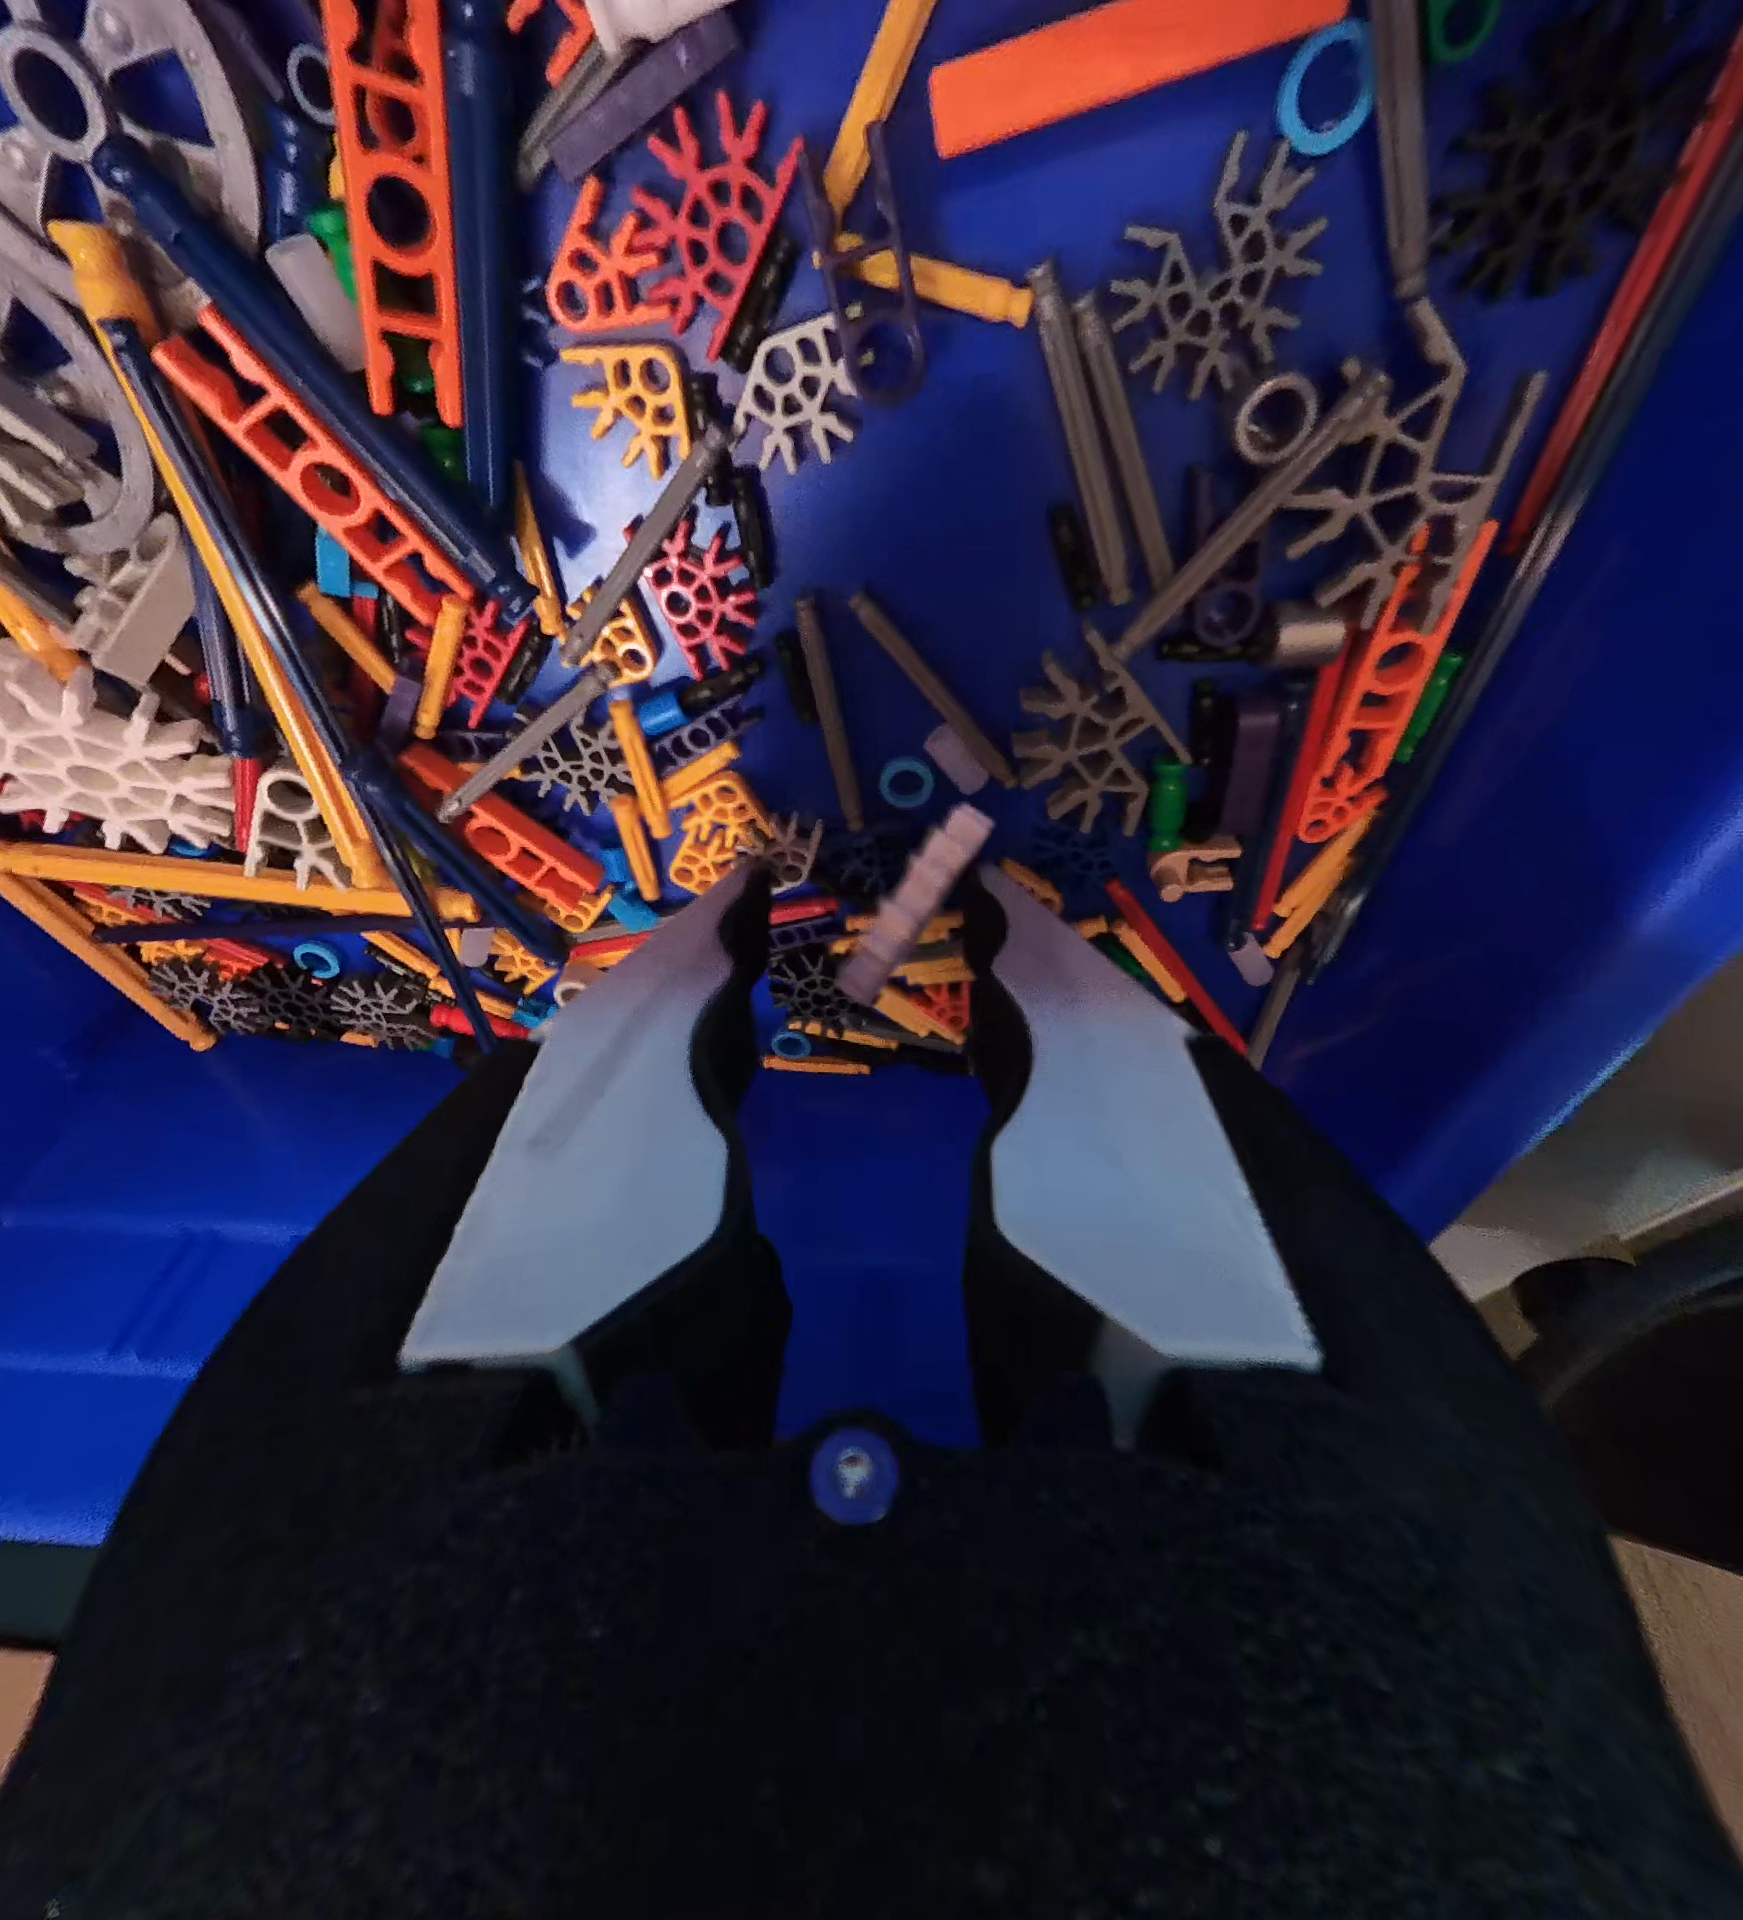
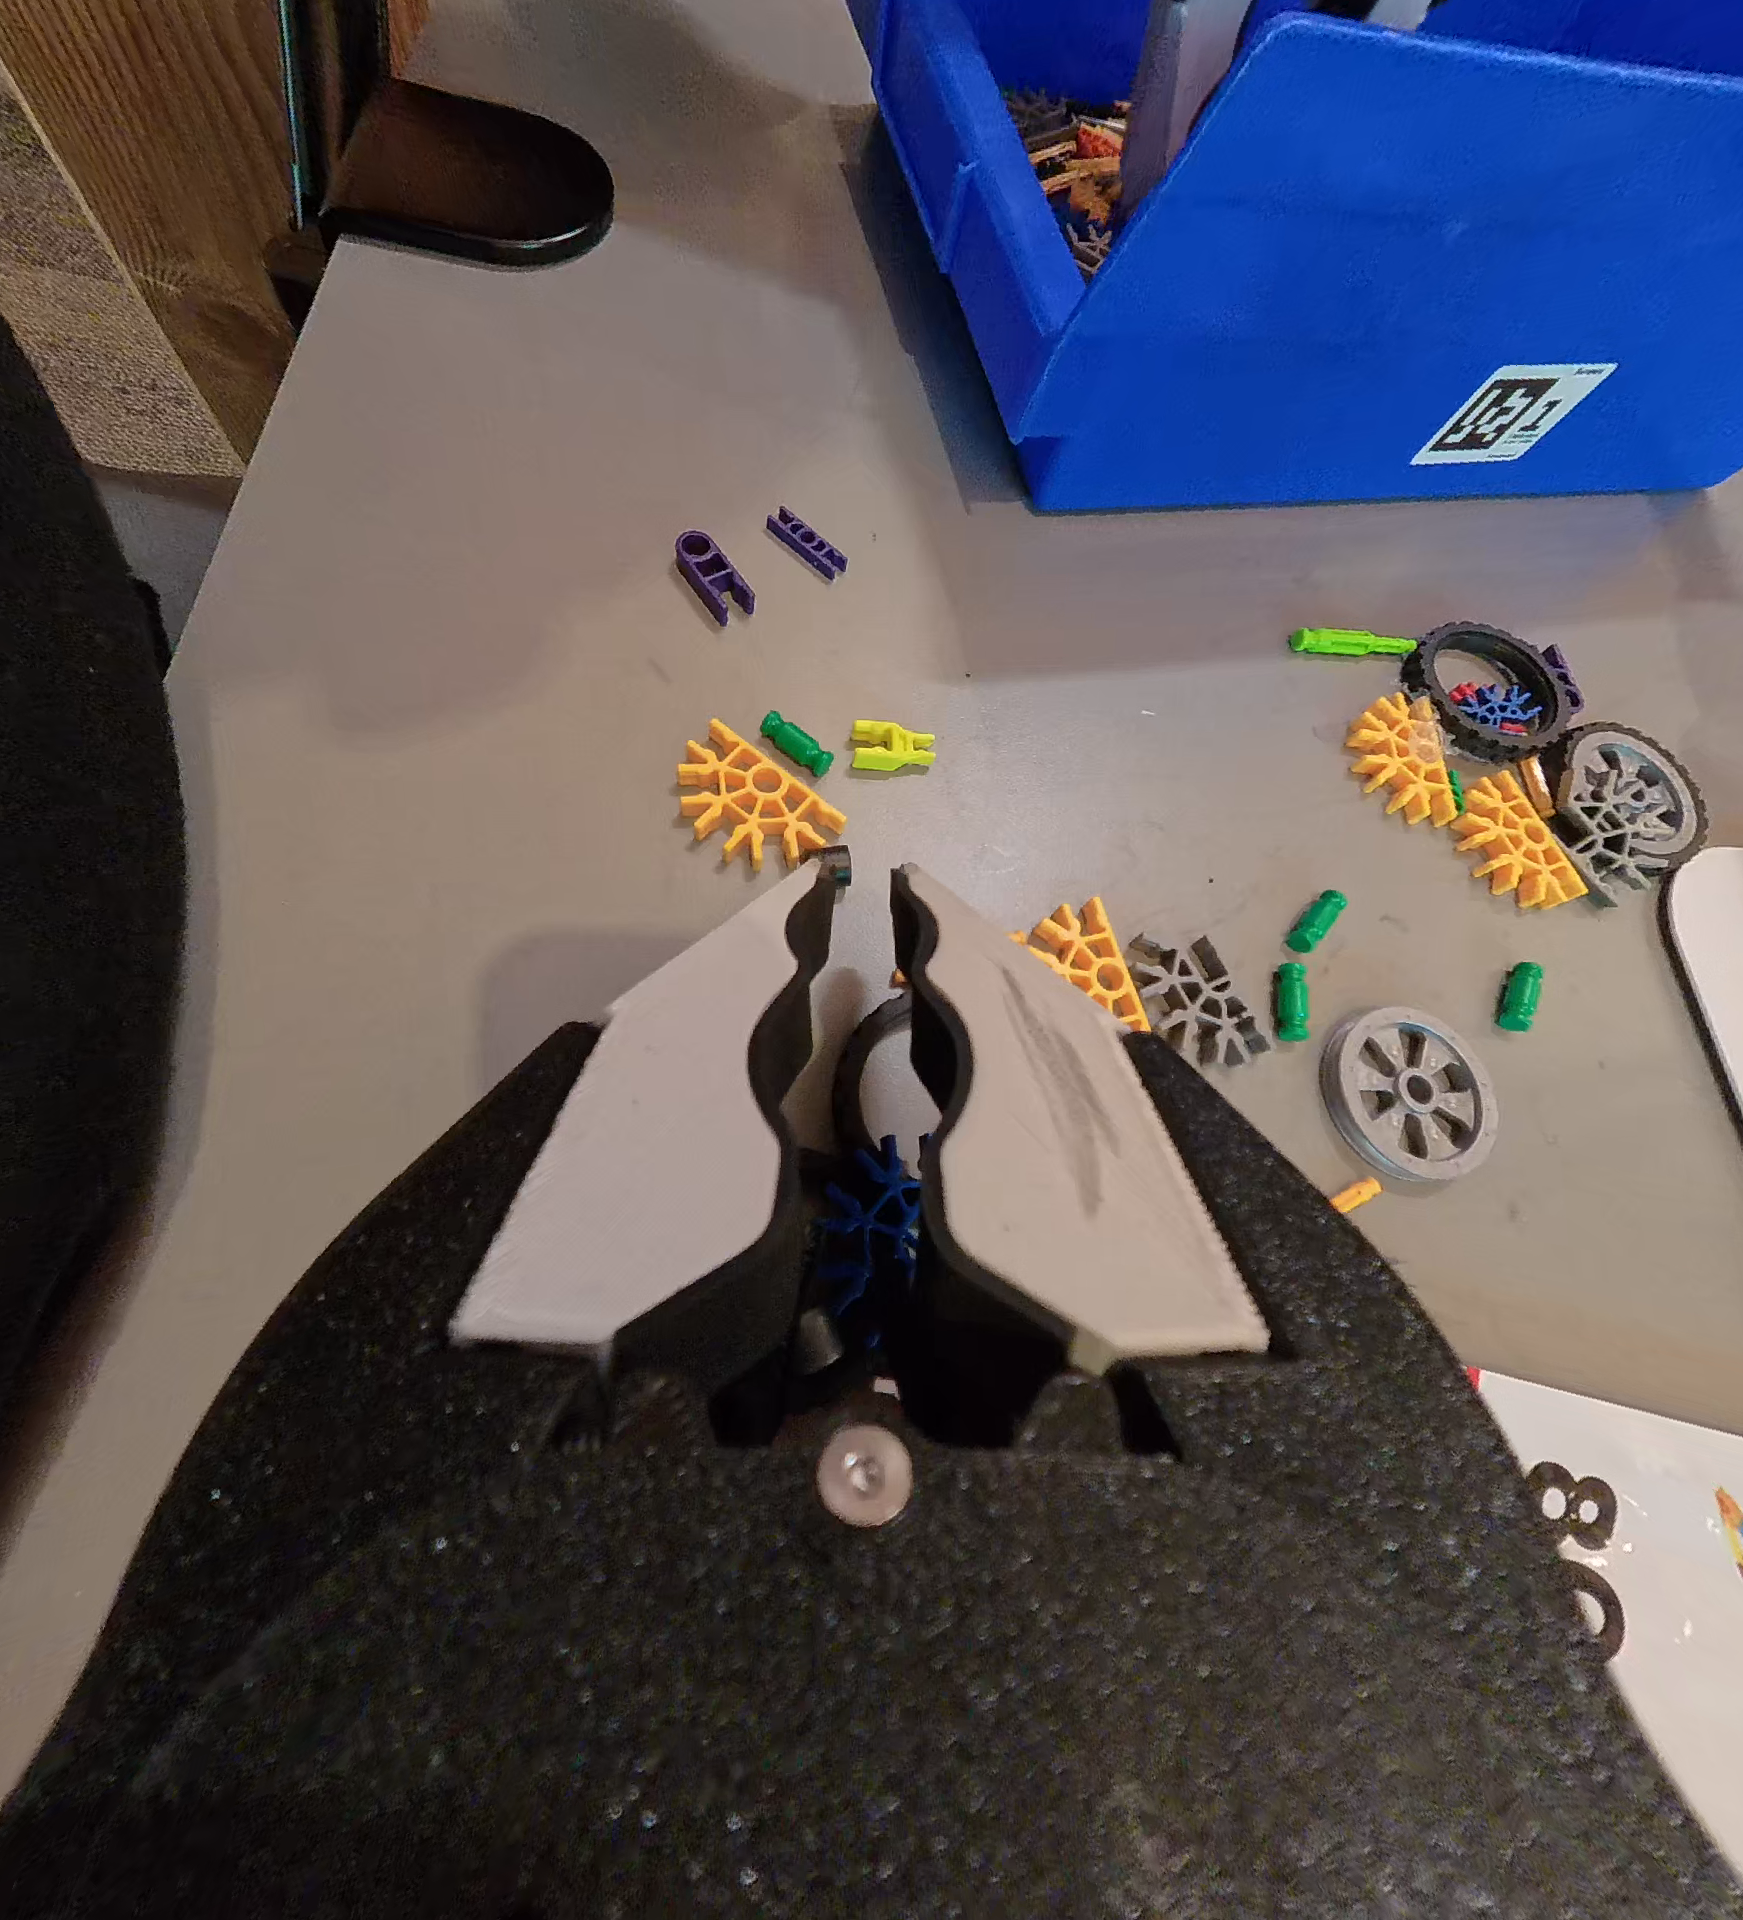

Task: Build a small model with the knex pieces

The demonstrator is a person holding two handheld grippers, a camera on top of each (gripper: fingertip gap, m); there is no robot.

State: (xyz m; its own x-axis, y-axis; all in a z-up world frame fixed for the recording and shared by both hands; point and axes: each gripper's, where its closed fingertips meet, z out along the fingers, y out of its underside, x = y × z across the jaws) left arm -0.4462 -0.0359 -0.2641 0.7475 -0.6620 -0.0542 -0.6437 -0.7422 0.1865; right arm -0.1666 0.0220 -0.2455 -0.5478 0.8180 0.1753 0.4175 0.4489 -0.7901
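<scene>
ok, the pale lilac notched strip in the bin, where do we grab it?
Mid-length, across its narrow width, from straight above. The lilac notched strip lies on top of the pile in the blue bin, long sides exposed, lined up between the fingers of the open left gripper.

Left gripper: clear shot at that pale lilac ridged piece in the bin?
Probably yes. The left gripper is open, and the pale lilac ridged piece lies between its fingertips atop the parts pile in the blue bin, nothing covering it.
</scene>
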